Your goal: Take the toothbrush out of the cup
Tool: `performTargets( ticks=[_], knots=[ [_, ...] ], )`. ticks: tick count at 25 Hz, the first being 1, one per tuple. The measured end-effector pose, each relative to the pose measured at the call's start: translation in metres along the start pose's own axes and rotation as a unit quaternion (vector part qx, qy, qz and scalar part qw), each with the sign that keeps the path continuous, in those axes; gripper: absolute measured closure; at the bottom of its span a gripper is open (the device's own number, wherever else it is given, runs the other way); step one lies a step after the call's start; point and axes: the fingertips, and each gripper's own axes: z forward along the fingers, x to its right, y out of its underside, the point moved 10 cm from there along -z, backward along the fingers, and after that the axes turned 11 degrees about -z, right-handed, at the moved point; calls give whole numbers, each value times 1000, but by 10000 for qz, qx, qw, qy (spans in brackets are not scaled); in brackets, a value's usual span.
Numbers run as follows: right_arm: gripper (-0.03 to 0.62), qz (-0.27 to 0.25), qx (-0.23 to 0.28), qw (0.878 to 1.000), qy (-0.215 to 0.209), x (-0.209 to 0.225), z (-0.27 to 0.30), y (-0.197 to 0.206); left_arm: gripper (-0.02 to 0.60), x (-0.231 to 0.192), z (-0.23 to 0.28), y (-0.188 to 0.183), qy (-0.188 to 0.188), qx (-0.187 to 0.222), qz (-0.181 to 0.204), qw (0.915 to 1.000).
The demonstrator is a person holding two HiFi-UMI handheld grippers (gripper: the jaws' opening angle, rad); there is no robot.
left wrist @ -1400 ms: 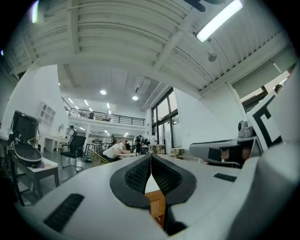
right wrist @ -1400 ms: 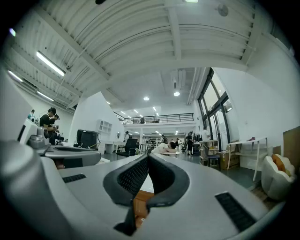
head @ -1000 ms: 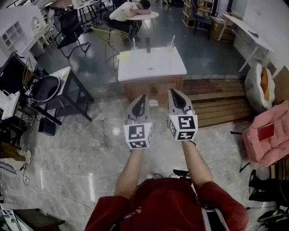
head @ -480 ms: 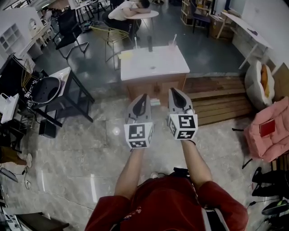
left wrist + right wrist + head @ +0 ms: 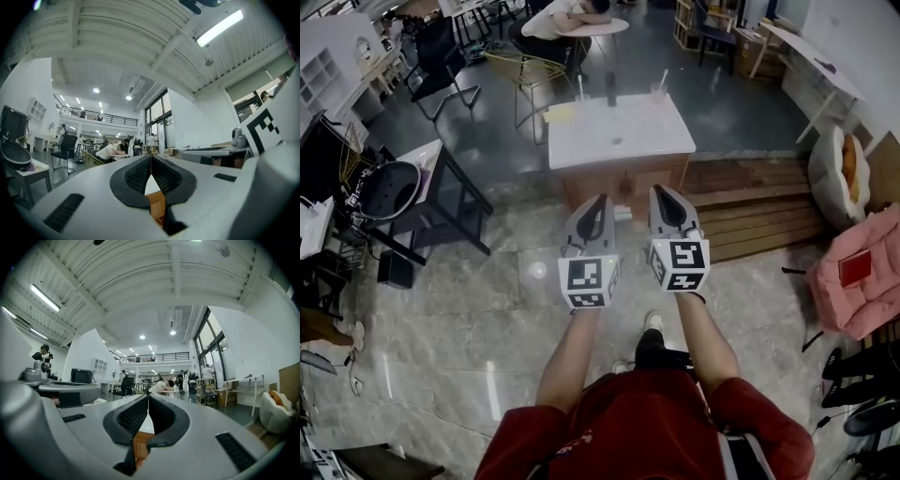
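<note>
Toothbrush, a thin pale stick [image 5: 662,81], is standing in a small clear cup [image 5: 657,94] at the far right edge of a white-topped wooden table [image 5: 619,136], well apart from both grippers; it is too small to make out any detail. A dark upright cylinder [image 5: 610,91] and another slim pale stick [image 5: 579,88] are standing along the same far edge.

The head view is looking down on the grey left gripper [image 5: 600,200] and the grey right gripper [image 5: 657,190], which are hanging side by side over the glossy grey stone floor [image 5: 459,309], short of the table. Only this view is showing the tabletop from above.

The left gripper view is showing its black ribbed pads [image 5: 138,174] pressed together at the tip with nothing between them. Only a sliver of the table is appearing below the pads. The right gripper's black-and-white marker cube [image 5: 274,126] is filling its right edge.

The right gripper view is likewise showing its black ribbed pads [image 5: 133,416] pressed together and holding nothing. It is looking across a bright hall to a person slumped over a round table [image 5: 161,386].
</note>
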Motion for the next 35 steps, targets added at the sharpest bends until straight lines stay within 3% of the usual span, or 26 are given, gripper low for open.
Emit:
performTargets(
  ticks=[11, 24, 35],
  knots=[
    [565, -44, 2, 10000, -60, 59, 67, 19, 552, -1, 91, 11, -126, -35, 32, 9999],
    [565, 115, 12, 9999, -26, 162, 128, 45, 552, 33, 208, 24, -179, -119, 103, 9997],
    [565, 193, -28, 9998, -32, 214, 166, 70, 552, 39, 268, 40, -378, -168, 85, 9991]
  ],
)
